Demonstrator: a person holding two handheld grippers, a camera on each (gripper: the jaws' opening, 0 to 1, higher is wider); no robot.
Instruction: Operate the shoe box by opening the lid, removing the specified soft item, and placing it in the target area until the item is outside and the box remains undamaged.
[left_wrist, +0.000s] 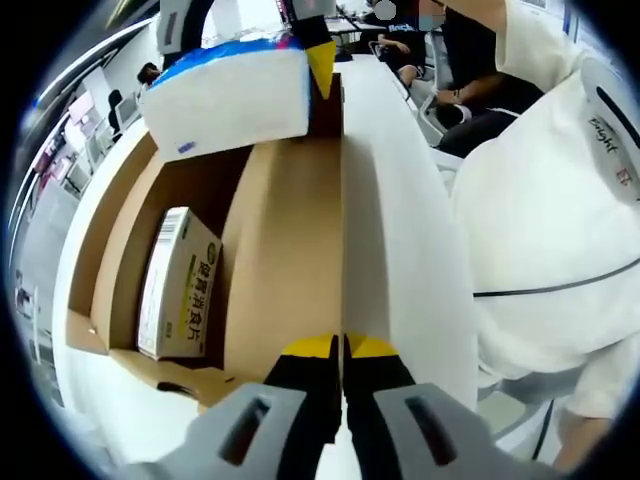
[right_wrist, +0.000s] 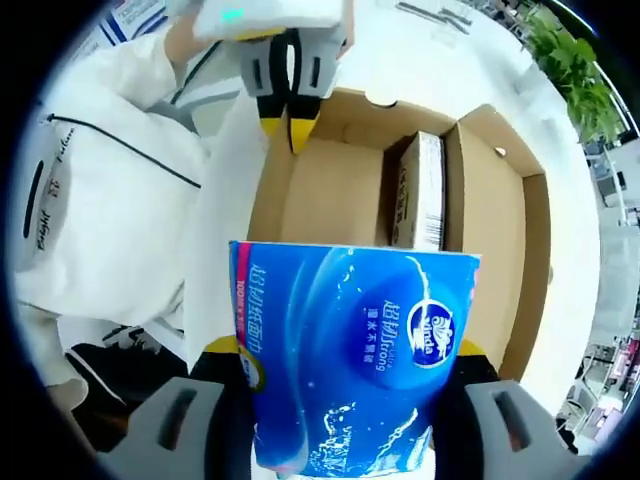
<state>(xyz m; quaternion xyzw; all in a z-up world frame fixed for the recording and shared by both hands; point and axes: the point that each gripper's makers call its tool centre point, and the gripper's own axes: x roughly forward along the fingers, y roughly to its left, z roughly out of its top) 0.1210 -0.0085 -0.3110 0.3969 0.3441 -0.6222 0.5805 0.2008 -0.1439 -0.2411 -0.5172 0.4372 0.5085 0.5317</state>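
Right gripper view: right tool (right_wrist: 345, 375) clamps the blue tissue pack (right_wrist: 350, 350) above the open box (right_wrist: 500, 210); left tool (left_wrist: 342, 350) pinches its lid (left_wrist: 400, 250).

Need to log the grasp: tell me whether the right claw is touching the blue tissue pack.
Touching. In the right gripper view, the right claw clamps the blue tissue pack between both jaws.

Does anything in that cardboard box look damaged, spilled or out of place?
Nothing stands out. The cardboard box looks intact, with its lid held open by the left gripper. A small carton lies inside, and the blue tissue pack sits squarely in the right gripper.
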